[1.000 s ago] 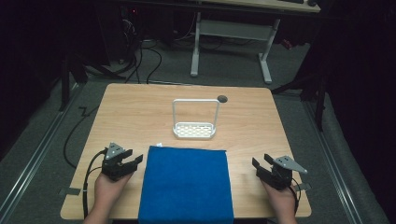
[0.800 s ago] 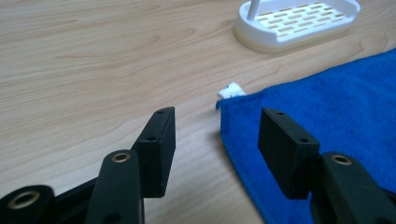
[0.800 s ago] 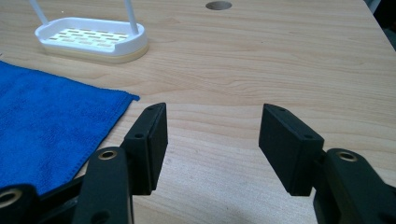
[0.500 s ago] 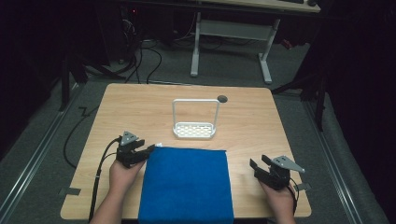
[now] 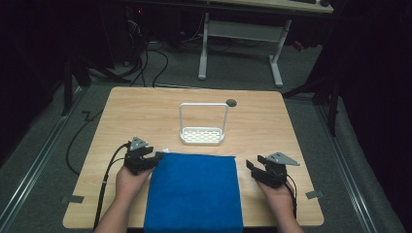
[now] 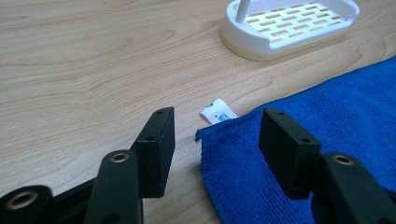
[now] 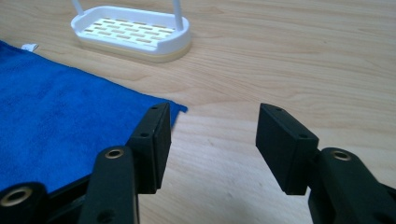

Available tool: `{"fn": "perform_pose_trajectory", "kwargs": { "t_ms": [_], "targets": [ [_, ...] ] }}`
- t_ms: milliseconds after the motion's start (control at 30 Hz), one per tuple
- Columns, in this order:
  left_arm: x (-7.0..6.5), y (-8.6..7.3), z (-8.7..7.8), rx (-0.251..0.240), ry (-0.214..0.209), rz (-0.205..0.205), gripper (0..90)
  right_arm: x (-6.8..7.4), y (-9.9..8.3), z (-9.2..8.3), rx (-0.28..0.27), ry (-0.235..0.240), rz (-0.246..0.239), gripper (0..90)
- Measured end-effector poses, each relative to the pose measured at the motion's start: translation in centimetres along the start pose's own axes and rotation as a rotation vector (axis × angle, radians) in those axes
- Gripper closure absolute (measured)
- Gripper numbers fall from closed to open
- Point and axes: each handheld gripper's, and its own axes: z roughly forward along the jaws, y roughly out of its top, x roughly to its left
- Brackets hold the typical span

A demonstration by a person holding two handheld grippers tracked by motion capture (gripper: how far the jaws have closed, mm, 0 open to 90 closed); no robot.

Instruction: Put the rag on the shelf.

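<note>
blue towel between open grippers

Dark room, grey carpet, white-legged desk behind

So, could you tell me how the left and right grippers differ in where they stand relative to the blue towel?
The left gripper straddles the blue towel's far left corner, by its white tag; the right gripper stands beside the far right corner, over bare table, its jaws just narrowing. Both are open, gripping nothing.
</note>
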Motion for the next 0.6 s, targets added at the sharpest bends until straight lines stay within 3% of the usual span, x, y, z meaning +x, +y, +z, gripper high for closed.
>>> {"fn": "perform_pose_trajectory", "kwargs": {
  "t_ms": [267,600],
  "targets": [
    [0.2,-0.1,1.1,0.039,-0.013,-0.015,51.7,1.3,1.4,2.3,0.047,0.042,-0.016,50.4],
    [0.3,-0.2,1.1,0.049,-0.022,-0.023,56.9,1.7,1.8,5.7,0.125,0.033,-0.009,53.2]
  ]
}}
